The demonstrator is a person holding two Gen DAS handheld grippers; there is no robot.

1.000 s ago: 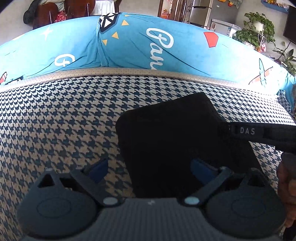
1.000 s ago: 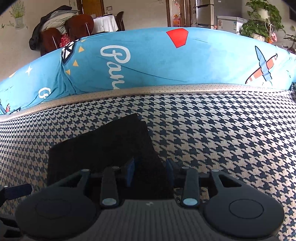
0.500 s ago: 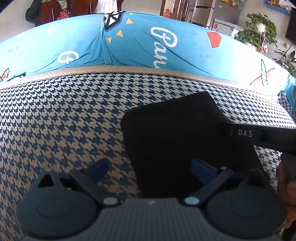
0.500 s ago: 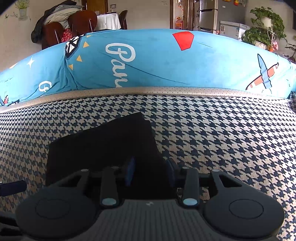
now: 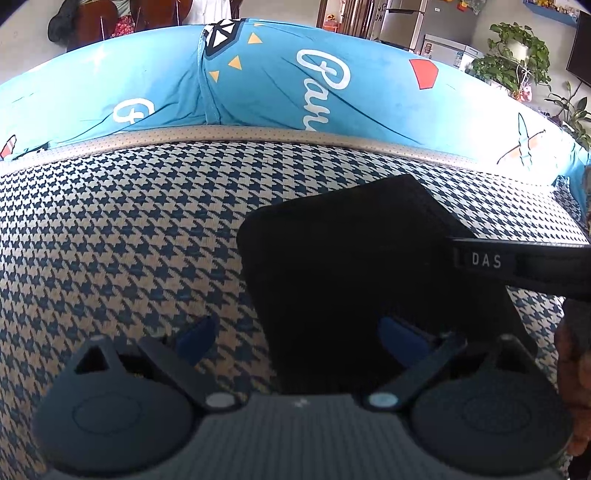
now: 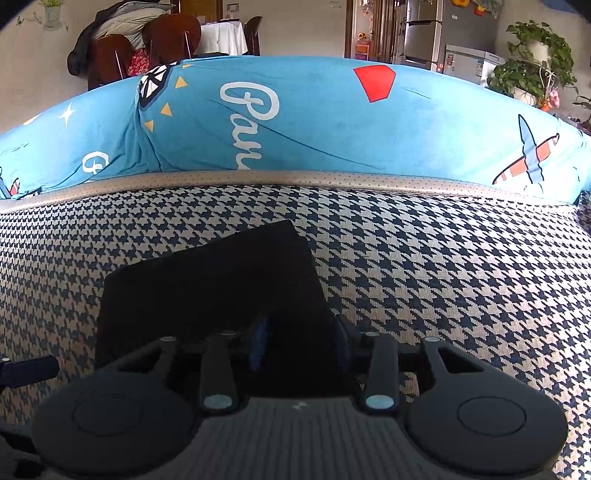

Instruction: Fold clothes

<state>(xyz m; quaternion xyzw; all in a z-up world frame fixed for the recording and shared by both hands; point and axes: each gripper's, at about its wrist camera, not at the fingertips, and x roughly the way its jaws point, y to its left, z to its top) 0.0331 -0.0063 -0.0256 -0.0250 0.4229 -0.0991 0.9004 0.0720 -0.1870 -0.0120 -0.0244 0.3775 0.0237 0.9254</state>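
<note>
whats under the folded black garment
The folded black garment lies on the houndstooth cushion. The patch beneath it is covered, so anything under it is unseen.

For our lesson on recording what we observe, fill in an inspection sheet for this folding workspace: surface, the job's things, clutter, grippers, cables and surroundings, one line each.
Surface: houndstooth cushion, navy and cream, with a beige dotted trim at its far edge.
Job's things: black folded garment, lying flat as a neat rectangle on the cushion.
Clutter: nothing seen.
Grippers: left hand-held gripper open, its right finger over the garment's near edge; right hand-held gripper shut on the garment's near right corner.
Cables: nothing seen.
Surroundings: blue printed bolster behind the cushion; brown chairs, a refrigerator and potted plants beyond.
</note>
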